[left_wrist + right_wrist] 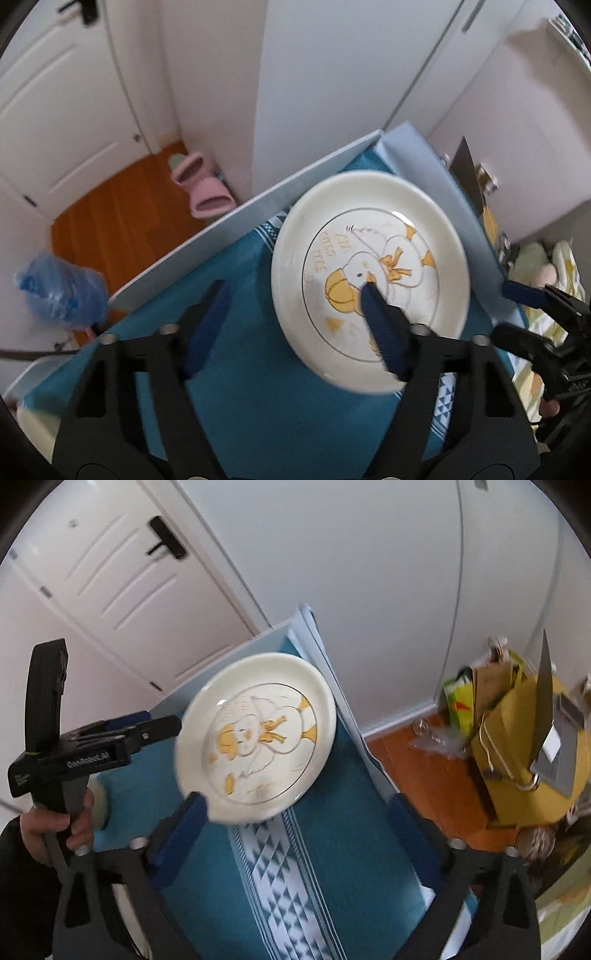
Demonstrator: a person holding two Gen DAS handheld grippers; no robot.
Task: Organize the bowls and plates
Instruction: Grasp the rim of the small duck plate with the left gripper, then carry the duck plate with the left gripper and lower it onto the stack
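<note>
A white plate point(369, 280) with a yellow duck drawing lies on the blue tablecloth point(258, 369) near the table's far corner. It also shows in the right wrist view point(258, 734). My left gripper point(295, 321) is open; its right finger point(382, 328) is over the plate's face and its left finger is over the cloth. My right gripper point(299, 838) is open and empty above the cloth, its left finger point(181, 838) near the plate's near rim. The left gripper point(147, 727) shows beside the plate in the right wrist view. No bowl is clearly in view.
The white table edge point(221, 229) runs close behind the plate. Beyond it lie an orange wood floor, pink slippers point(203, 188), a blue water jug point(59, 291) and a white door. A yellow bag point(524, 753) stands on the floor at right.
</note>
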